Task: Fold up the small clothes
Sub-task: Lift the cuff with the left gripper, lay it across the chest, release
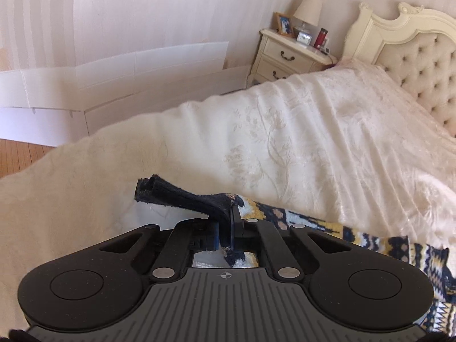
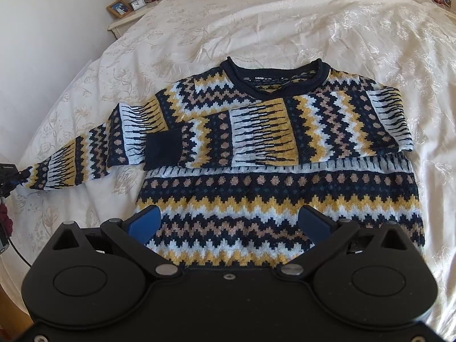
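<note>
A knitted sweater (image 2: 279, 176) in navy, yellow, white and tan zigzags lies flat on the bed, collar away from me. One sleeve is folded across the chest, its navy cuff (image 2: 164, 149) near the middle. The other sleeve (image 2: 74, 159) stretches out to the left. My left gripper (image 1: 225, 228) is shut on that sleeve's navy cuff (image 1: 171, 196), which sticks out past the jaws; the same gripper shows at the left edge (image 2: 8, 171) of the right wrist view. My right gripper (image 2: 229, 222) hovers open over the sweater's lower hem, nothing between its blue fingers (image 2: 145, 222).
A cream floral bedspread (image 1: 299, 131) covers the bed, with a tufted headboard (image 1: 413, 54) at the far end. A nightstand (image 1: 287, 54) holds a lamp, a photo frame, a clock and a red bottle. White panels lean on the wall (image 1: 114, 65). Wooden floor (image 1: 20, 154) shows at left.
</note>
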`<state>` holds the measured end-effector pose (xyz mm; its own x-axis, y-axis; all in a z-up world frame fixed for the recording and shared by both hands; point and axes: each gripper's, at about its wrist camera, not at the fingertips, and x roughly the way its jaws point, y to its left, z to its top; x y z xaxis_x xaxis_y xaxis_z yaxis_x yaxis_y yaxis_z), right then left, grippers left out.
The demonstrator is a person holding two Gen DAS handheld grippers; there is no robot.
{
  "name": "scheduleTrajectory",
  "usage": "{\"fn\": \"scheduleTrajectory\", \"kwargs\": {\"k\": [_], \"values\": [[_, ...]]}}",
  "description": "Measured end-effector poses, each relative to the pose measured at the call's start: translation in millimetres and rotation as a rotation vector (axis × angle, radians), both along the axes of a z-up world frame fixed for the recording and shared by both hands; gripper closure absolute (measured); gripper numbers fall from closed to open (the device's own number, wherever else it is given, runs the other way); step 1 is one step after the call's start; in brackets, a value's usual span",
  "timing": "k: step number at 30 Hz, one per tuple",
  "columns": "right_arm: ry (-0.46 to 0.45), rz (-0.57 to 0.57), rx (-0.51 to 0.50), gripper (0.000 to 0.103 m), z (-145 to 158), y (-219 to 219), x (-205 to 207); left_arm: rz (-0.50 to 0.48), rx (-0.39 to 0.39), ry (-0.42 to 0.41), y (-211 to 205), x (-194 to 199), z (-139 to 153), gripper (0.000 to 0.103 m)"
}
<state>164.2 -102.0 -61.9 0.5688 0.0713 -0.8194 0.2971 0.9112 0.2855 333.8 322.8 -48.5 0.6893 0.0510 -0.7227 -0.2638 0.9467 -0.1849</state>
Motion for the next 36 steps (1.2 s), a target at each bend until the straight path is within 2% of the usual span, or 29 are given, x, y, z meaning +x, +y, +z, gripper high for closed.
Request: {"fn": "scheduleTrajectory", "kwargs": {"k": [6, 12, 21, 28, 32, 36], "values": [[-0.012, -0.014, 0.017, 0.001, -1.1, -5.7, -1.0, 0.027, 0.072, -0.085, 2.9, -4.7, 44.5, 0.097], [-0.017, 0.001, 0.035, 0.001, -4.1, -10.9, -8.2, -0.143, 0.204, -0.152, -46.7, -5.2, 79.1, 0.097], [-0.019, -0.017, 0.055, 0.001, -6.4, -41.8, -29.3, -0.342, 0.191, -0.224, -150.9, -17.0, 106.4, 0.097], [-0.017, -0.051, 0.069, 0.001, -11.0, -71.8, -46.5, -0.517, 0.150, -0.242, -244.7, -21.9, 98.8, 0.097], [-0.017, -0.063, 0.080, 0.001, -14.0, -84.7, -54.4, -0.606, 0.131, -0.226, -301.4, -27.3, 81.3, 0.096], [-0.015, -0.070, 0.086, 0.001, -16.2, -97.1, -61.1, -0.660, 0.139, -0.172, -351.0, -28.0, 53.5, 0.096]]}}
